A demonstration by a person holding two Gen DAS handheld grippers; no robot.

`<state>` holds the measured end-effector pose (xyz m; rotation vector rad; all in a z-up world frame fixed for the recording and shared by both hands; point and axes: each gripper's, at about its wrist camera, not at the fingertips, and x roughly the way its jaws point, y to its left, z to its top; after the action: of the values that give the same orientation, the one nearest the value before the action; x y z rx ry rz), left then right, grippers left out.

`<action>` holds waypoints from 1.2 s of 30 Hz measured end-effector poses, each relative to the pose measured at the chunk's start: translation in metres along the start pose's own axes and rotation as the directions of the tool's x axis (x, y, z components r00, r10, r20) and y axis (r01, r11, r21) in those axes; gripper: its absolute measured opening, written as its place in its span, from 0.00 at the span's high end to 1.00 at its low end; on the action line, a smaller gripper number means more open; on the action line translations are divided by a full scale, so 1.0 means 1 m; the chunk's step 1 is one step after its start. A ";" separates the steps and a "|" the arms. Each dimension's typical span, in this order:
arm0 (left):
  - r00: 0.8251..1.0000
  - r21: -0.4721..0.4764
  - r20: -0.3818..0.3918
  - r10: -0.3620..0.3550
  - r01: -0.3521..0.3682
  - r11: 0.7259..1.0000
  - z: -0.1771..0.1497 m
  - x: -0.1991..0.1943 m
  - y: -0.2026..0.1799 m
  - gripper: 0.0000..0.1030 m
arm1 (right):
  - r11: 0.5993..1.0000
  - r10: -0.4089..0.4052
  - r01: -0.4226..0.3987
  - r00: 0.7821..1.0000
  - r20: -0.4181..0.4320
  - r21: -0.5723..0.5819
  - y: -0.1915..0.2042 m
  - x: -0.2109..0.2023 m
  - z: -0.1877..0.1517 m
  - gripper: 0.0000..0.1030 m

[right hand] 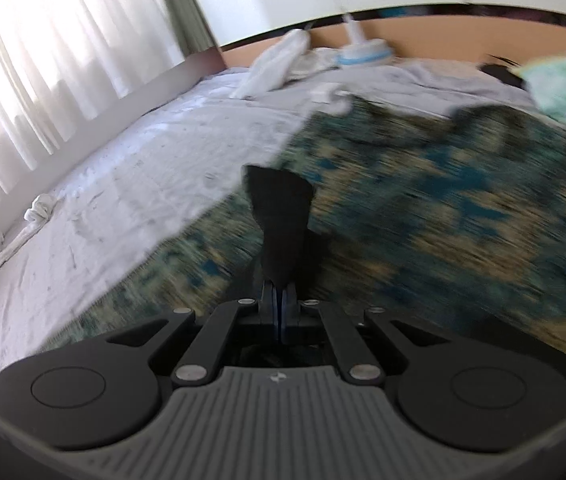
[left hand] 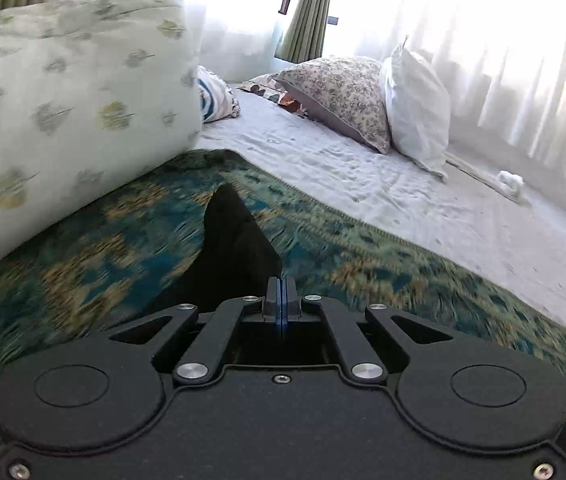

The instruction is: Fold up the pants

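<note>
Both tools we hold are clamped on black pants: the left tool (left hand: 281, 286) pinches a dark corner of the pants (left hand: 235, 248) that sticks out ahead of its tips, and the right tool (right hand: 280, 294) grips another bunched piece (right hand: 281, 216). Beneath both we see the bed (left hand: 423, 200), then a teal patterned blanket (left hand: 123, 248). Beyond the left tool lean two pillows (left hand: 347, 96).
</note>
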<state>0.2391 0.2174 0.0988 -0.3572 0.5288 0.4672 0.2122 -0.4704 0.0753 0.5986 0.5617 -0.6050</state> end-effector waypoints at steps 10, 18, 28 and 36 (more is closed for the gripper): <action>0.999 -0.015 -0.043 0.003 -0.003 1.000 -0.053 -0.057 0.059 0.99 | 0.997 -0.060 0.064 0.995 -0.084 0.043 -0.101 -0.050 -0.059 0.97; 0.999 -0.004 -0.032 -0.019 0.019 1.000 -0.063 -0.099 0.090 0.98 | 0.998 -0.064 0.063 0.998 -0.003 -0.011 -0.130 -0.101 -0.073 0.97; 0.996 0.014 -0.086 0.022 -0.021 1.000 -0.091 -0.095 0.108 0.98 | 0.989 -0.143 0.143 0.990 0.000 -0.036 -0.155 -0.118 -0.095 0.97; 0.994 0.064 -0.087 0.060 -0.055 0.996 -0.097 -0.093 0.118 0.98 | 0.986 -0.161 0.162 0.987 0.020 -0.036 -0.185 -0.126 -0.099 0.98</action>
<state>0.0695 0.2427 0.0478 -0.3054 0.6399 0.4913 -0.0260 -0.4846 0.0230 0.5149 0.6082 -0.7505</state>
